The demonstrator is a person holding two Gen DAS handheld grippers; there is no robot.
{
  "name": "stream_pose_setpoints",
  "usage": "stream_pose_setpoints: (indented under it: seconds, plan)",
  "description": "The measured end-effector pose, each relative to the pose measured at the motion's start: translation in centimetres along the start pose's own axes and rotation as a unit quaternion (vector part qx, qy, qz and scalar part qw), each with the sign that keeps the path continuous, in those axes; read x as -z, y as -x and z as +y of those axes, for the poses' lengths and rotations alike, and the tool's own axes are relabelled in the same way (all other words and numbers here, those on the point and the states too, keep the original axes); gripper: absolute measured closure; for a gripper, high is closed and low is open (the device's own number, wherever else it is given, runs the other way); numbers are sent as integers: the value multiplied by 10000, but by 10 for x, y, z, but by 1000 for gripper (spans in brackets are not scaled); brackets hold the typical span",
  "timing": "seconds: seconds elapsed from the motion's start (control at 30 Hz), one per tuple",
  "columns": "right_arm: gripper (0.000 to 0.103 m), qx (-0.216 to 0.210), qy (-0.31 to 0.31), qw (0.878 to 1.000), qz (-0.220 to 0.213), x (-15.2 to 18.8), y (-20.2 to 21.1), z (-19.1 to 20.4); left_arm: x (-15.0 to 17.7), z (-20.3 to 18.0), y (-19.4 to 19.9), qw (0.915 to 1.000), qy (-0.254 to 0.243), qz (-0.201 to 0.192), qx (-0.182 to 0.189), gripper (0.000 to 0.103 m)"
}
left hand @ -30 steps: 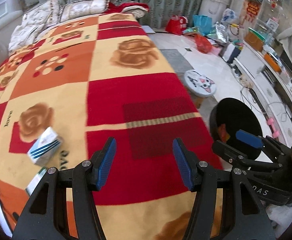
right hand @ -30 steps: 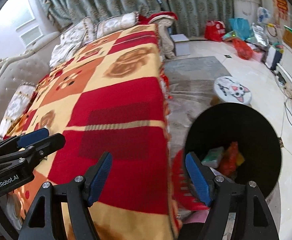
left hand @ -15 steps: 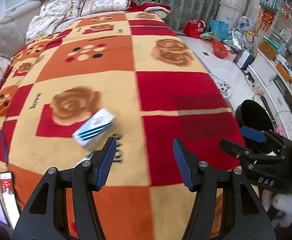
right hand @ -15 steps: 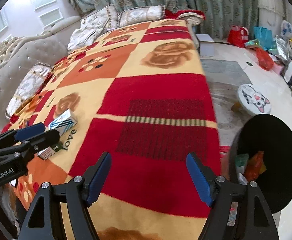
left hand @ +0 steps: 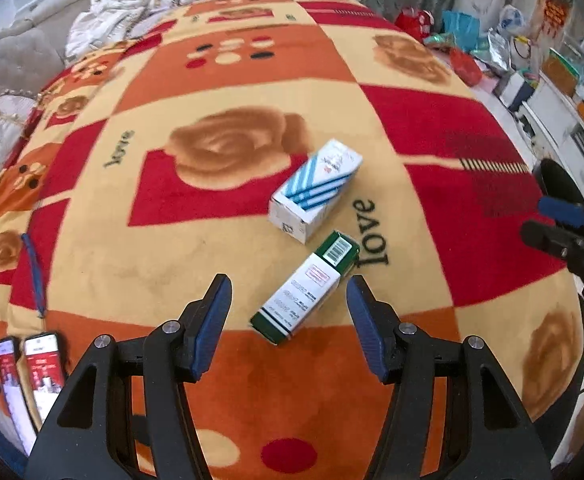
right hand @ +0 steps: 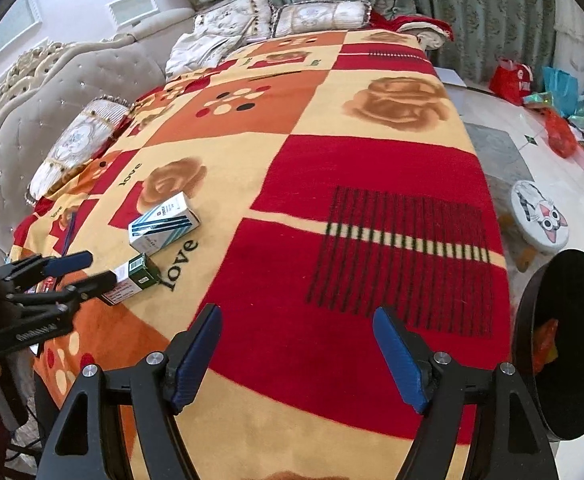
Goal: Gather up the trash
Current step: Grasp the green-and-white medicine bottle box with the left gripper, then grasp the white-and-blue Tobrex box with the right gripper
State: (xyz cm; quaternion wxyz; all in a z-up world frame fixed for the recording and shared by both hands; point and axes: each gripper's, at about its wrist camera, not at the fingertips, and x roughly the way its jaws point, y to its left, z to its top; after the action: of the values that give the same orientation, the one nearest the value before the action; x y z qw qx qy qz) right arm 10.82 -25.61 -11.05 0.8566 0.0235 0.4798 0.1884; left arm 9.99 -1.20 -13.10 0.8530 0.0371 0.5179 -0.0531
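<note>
A green and white carton lies on the red and orange blanket, just ahead of my open, empty left gripper. A white box with blue stripes lies just beyond it. Both show in the right wrist view, the green carton partly behind the left gripper and the striped box beyond. My right gripper is open and empty above the blanket's red part. The black trash bin stands on the floor at the right, with orange trash inside.
Two phones lie at the blanket's near left edge, and a blue pen beyond them. Pillows line the sofa back. A cat-face stool and bags are on the floor beyond the bin.
Both grippers have swung left, away from the bin and over the blanket. The two boxes now lie right ahead of my left gripper. Both grippers have stayed open.
</note>
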Motion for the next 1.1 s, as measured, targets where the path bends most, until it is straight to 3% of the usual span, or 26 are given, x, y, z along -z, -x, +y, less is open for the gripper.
stream_pose_setpoints:
  seconds: [0.13,0.17,0.2,0.37,0.47,0.7,0.8,1.1]
  plan:
    - [27,16,56,10000,40,-1,-2,4,0,-3,-15,9999,-35,105,110,45]
    - [27,17,67,10000,51,-2,-3,6,0,-3,-16,9999,-3,120,117,48]
    - [27,13,81,9999,64,-3,-5,7,0,-2,-18,9998,39,141,144,62]
    - [27,-159,190,9996,115,-10,-18,19,3,6,-10,9989,172,204,377,74]
    - [24,-380,410,9983,157,-17,-30,35,6,18,5,9993,246,94,260,80]
    - [18,-907,882,9917,227,-45,-67,85,10,55,17,9980,630,-4,30,82]
    - [15,-960,903,9909,265,-56,-81,100,12,66,13,9965,825,12,-107,82]
    - [12,-803,932,9911,509,-68,-123,128,18,73,-13,9927,1178,247,-7,81]
